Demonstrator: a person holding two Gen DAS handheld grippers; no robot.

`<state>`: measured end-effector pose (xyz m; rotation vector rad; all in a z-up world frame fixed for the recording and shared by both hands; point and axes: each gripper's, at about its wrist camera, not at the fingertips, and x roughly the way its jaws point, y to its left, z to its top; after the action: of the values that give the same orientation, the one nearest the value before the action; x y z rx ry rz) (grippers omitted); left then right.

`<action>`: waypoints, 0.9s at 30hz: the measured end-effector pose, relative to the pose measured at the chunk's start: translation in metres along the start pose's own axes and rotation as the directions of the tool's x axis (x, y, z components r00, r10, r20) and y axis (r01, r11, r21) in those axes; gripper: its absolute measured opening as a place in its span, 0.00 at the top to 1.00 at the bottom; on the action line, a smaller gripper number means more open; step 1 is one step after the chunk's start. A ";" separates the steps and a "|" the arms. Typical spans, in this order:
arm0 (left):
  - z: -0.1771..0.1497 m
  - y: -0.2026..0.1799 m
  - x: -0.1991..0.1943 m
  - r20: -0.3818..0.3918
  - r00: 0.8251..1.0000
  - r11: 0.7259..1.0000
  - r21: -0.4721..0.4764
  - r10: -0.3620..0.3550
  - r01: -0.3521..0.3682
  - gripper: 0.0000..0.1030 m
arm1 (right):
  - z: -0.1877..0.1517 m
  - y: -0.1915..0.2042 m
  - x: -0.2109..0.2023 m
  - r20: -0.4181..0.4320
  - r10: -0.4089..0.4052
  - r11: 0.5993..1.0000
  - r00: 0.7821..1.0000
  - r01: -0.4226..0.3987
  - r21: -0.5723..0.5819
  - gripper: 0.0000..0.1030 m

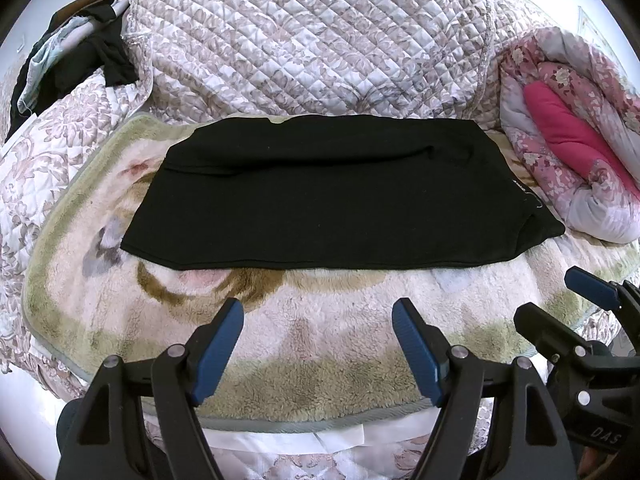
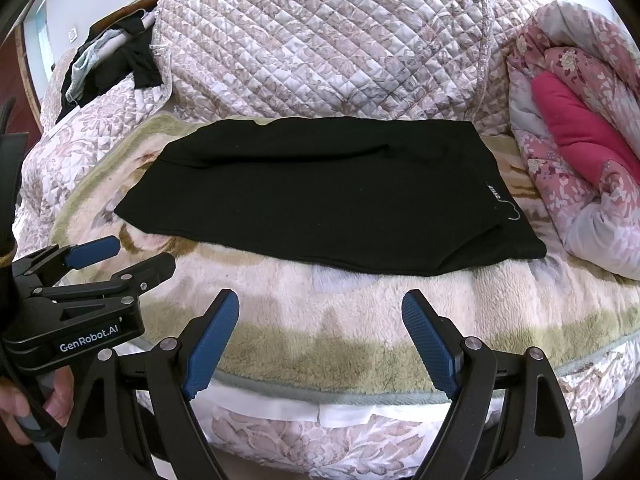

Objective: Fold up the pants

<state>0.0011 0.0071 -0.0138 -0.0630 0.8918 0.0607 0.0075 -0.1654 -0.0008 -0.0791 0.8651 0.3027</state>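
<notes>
step: black knit pants [image 1: 336, 196] lie flat, part-folded | left gripper [image 1: 318, 344] and right gripper [image 2: 320, 336] wide open, empty | next: pinch one end, fold across

Bed [image 1: 60, 168] covered by a quilted floral bedspread [image 1: 312, 36]; a plush cream-and-green blanket [image 1: 320, 368] lies over it. Rolled pink floral duvet [image 1: 580, 136] at right. Heap of dark clothing [image 1: 80, 60] at far left. White wall [image 2: 60, 12] behind. Lighting even.
</notes>
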 end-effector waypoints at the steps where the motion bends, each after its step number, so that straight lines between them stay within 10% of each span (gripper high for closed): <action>1: 0.000 -0.001 0.000 0.000 1.000 1.000 0.000 0.000 0.000 0.24 | 0.000 0.000 0.000 0.000 -0.002 1.000 1.000 0.002 0.000 0.19; 27: -0.002 -0.003 0.012 -0.025 1.000 1.000 0.008 0.010 -0.010 0.24 | 0.001 -0.007 0.015 -0.014 0.002 1.000 1.000 -0.002 0.013 0.19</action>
<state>0.0076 0.0038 -0.0244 -0.0520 0.9170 0.0655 0.0195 -0.1683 -0.0118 -0.0682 0.8812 0.2988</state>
